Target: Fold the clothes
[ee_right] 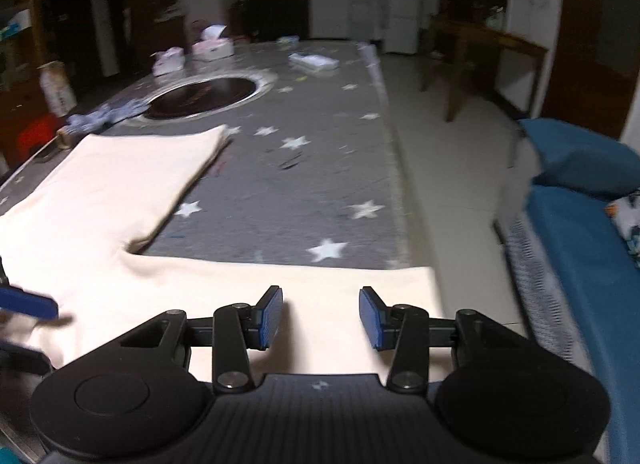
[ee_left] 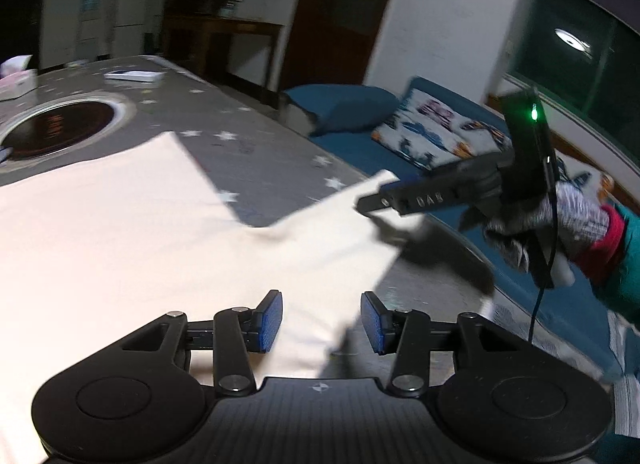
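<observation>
On the grey star-patterned table a cream garment lies spread flat, one sleeve stretched toward the table's near edge; beyond it a round dark hotplate sits sunk in the tabletop, with tissue boxes behind, tissue sticking up from one; the left gripper hovers over the cloth, blue pads spread, nothing between them; the right gripper, held by a gloved hand, stands over the sleeve, fingers likewise apart.
</observation>
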A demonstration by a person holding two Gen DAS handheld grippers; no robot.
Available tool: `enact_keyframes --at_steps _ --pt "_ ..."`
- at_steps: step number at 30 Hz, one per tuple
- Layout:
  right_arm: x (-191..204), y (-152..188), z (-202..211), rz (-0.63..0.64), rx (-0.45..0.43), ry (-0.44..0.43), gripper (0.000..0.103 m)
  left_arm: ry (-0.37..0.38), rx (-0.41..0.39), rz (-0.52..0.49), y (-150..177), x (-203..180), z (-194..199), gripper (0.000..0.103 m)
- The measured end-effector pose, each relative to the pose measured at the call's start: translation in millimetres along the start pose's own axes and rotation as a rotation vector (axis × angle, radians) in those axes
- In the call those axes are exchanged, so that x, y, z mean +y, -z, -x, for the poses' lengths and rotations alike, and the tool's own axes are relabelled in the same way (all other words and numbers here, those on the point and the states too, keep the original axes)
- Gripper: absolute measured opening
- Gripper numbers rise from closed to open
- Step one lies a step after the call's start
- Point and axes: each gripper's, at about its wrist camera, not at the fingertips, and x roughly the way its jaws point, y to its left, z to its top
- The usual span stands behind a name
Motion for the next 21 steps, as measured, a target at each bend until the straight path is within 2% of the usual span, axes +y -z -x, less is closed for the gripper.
enact_keyframes --at_steps 6,8,14,17,21 --pt "-7 -5 -4 -0.009 0.012 0.055 0.043 -0.106 -0.036 0.083 14 27 35 0.048" --pt "-4 -7 1 0.005 0.002 0.033 0.043 -0.144 -0.050 0.107 20 36 50 0.048" --pt "38 -23 10 0.105 -0.037 -0.136 0.049 -0.238 -0.044 0.215 46 62 78 0.049" --pt "70 -32 9 0.180 -0.043 -0.228 0.051 -0.253 -0.035 0.250 61 67 88 0.049" --pt "115 -41 1 0.278 -0.031 -0.337 0.052 -0.268 -0.062 0.278 71 71 107 0.050"
